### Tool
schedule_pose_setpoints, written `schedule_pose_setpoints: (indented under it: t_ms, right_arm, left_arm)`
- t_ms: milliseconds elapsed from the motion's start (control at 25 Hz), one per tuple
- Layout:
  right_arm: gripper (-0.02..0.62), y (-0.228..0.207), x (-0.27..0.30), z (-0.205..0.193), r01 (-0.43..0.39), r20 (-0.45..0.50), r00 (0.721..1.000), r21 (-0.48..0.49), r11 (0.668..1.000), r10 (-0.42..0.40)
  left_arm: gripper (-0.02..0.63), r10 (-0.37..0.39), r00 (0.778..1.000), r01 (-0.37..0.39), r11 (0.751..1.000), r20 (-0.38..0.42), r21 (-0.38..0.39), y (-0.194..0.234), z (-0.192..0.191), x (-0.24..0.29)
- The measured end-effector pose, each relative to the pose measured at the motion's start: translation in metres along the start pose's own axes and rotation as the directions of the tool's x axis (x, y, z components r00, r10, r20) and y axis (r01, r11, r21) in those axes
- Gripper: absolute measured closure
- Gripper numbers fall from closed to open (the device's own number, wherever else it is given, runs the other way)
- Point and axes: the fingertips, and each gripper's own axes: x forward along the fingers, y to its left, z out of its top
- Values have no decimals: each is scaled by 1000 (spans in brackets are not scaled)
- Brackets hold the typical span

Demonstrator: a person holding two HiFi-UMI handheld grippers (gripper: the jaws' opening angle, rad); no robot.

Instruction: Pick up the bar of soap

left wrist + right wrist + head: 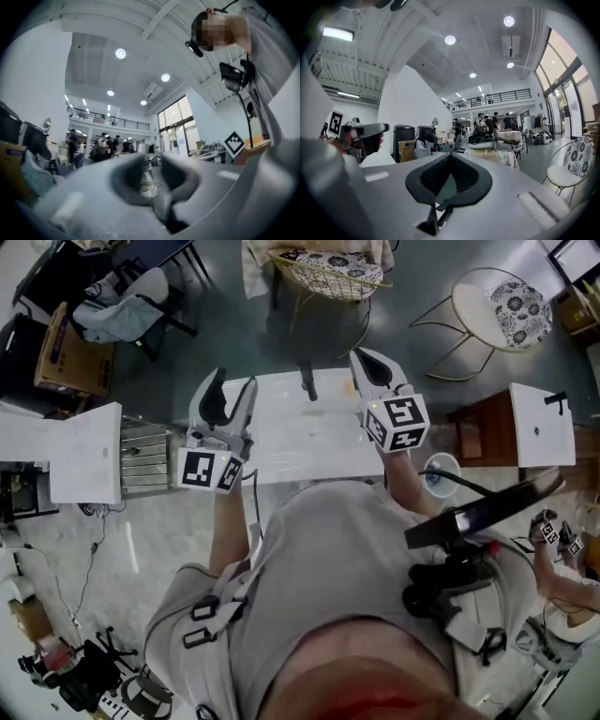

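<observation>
No text is legible, only coded square markers (199, 469) on the left hand-held gripper (231, 390) and right hand-held gripper (368, 359).

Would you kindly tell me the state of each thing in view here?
Left gripper: jaws apart, nothing between them.
Right gripper: jaws together, empty.
White table: holds one small dark object.
Round chair: upright, unoccupied.
Bar of soap: not visible in any view.

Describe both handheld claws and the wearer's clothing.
The left claw and right claw have pale grey shells with black inner pads; each carries a white cube with black square markers. The person wears a light grey top.
</observation>
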Motion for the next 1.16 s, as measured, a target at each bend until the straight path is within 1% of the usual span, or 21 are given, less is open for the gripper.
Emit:
schedule_pose_setpoints:
  t_ms: [40,160,240,320,520,800,1000,1160]
  right_arm:
    - [594,5,3,-1,-5,-2,1000,-4,1000,5]
    - [594,19,10,-4,-32,-17,999,-11,999,32]
    - [595,24,12,-8,-59,-27,998,9,998,59]
    - [594,22,11,-10,-73,-38,997,27,997,74]
    - [594,9,-4,-6,-59,-46,997,14,998,60]
    - [595,9,-15,-8,-55,-34,998,1,998,55]
    - [594,8,-15,-6,-62,-31,998,11,998,63]
    - [595,-1,-18,1,-67,-17,998,39,997,68]
  left_arm:
    - [611,8,1000,-8,1000,-27,0,4,-6,-2]
    - [611,20,998,-22,999,-59,-25,16,-15,-6]
    - [609,38,997,-40,999,-66,-37,21,-20,-6]
    - [609,40,997,-43,998,-67,-53,19,-23,-3]
    - [609,3,997,-9,996,-73,-84,1,-35,10]
    - [609,-45,996,38,995,-76,-95,-19,-48,10]
    - [609,-37,996,27,992,-82,-119,-19,-49,7]
    - [609,-31,996,21,992,-82,-122,-21,-44,10]
